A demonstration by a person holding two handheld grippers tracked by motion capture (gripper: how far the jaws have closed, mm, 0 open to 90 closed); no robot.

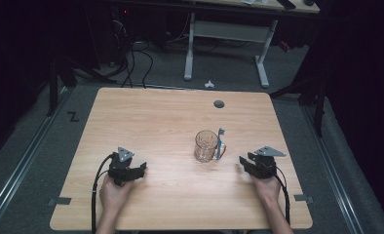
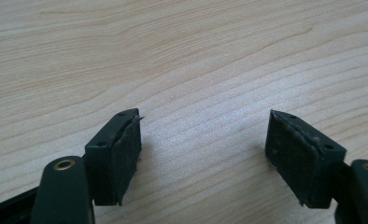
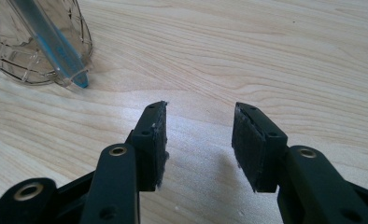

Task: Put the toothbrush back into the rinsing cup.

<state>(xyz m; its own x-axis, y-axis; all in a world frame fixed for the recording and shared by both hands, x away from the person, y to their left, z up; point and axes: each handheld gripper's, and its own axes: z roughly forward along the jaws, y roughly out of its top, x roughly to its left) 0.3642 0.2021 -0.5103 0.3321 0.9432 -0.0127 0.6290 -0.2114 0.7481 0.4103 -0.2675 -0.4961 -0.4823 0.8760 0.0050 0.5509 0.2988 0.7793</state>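
Your right claw (image 3: pixel 198 140) stood apart and empty near the toothbrush (image 3: pixel 51 39) in the glass mug (image 1: pixel 206 146); you needed a square, centred approach.

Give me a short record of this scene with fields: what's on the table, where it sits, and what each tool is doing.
surface: wooden table
item: clear glass mug, upright, right of centre
beside it: blue toothbrush, leaning on the mug's outside, tip on the table
left tool: open, empty, low over bare wood
right tool: open, empty, near the mug, not touching it
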